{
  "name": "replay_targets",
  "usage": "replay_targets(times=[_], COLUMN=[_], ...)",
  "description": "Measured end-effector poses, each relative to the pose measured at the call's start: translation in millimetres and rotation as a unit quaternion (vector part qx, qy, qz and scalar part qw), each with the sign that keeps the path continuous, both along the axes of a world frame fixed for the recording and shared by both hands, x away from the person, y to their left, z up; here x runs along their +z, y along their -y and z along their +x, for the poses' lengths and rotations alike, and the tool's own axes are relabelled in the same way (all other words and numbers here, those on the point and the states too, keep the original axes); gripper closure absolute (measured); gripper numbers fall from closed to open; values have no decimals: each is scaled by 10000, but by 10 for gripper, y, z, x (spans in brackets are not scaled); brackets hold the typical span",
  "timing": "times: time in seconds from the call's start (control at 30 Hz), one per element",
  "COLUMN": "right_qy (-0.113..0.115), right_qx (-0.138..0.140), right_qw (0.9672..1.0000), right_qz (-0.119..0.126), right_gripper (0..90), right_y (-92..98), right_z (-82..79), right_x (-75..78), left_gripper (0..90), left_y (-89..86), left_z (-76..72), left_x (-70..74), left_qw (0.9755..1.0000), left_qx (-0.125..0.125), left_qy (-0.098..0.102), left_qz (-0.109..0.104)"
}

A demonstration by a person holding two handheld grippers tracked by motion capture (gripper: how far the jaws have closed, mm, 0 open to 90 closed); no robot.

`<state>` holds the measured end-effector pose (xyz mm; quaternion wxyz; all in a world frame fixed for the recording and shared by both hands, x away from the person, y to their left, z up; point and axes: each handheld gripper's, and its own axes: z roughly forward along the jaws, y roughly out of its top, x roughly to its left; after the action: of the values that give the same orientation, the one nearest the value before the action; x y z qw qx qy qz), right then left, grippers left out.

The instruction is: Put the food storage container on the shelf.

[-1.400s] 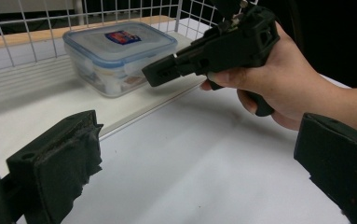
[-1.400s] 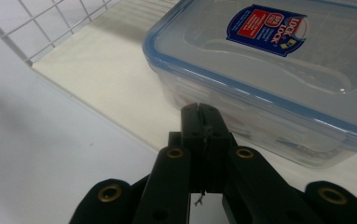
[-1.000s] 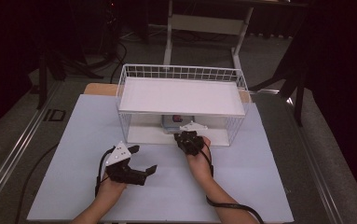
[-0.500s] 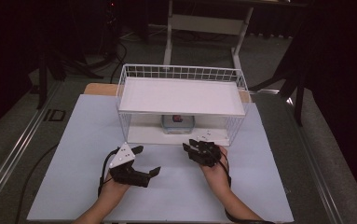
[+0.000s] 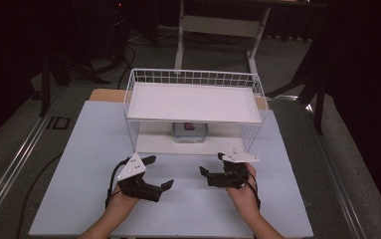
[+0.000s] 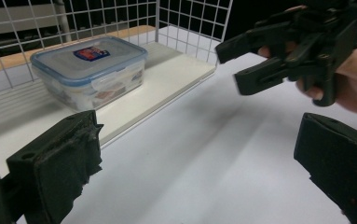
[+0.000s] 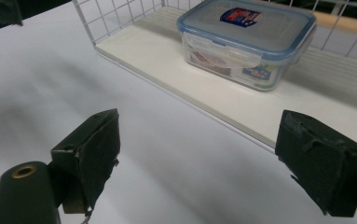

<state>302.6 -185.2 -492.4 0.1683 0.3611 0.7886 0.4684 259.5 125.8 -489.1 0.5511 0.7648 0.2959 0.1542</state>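
Note:
A clear food container with a blue-rimmed lid stands on the lower shelf of a white wire rack. It appears again as the container in the left gripper view and the container in the right gripper view. My right gripper hovers over the mat in front of the rack, apart from the container. Its jaws have just been opening and nothing lies between them. My left gripper is open and holds nothing. In the left gripper view the right gripper is at the upper right.
The rack stands at the back of a white mat that covers the table. Its top shelf is a bare white board. A wooden strip shows behind the mat. Dark floor and a desk frame lie beyond.
My right gripper has drawn back from the rack's lower shelf toward the person and opened its jaws. The container stays on the shelf, now uncovered. The left gripper has hardly moved.

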Motion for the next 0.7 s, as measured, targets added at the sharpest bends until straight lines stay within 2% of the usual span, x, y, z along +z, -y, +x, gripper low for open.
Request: replay_targets(times=[0.07, 0.17, 0.2, 0.27, 0.43, 0.53, 0.63, 0.7], right_qy=[-90, -117, -85, -75, -111, -52, 17, -11], right_qx=[23, 118, 151, 142, 72, 57, 34, 27], right_qw=[9999, 9998, 9998, 9999, 9999, 9999, 10000, 10000], right_qz=[121, 88, 68, 10, 35, 86, -16, 77], right_gripper=[142, 142, 142, 142, 142, 144, 145, 145], right_y=[55, 126, 148, 165, 323, 398, 454, 500], right_z=[-30, -90, -104, -114, -227, -279, -295, -294], right_x=[-1, -6, -4, -2, 31, 6, -30, -61], left_gripper=[14, 14, 14, 14, 14, 14, 14, 14], left_y=[0, 5, 7, 0, -42, -57, -73, -83], left_z=[-1, -15, -23, -36, -54, -64, -61, -57], left_x=[-1, -4, 7, 25, 39, 29, 8, -4], left_qw=[10000, 9999, 9998, 9996, 9997, 9996, 9997, 9998], left_qx=[-38, -99, -170, -229, -196, -188, -172, -157], left_qy=[-58, -78, -79, -56, -86, -83, -96, -99], left_qz=[-6, 4, 100, 139, 129, 171, 142, 107])
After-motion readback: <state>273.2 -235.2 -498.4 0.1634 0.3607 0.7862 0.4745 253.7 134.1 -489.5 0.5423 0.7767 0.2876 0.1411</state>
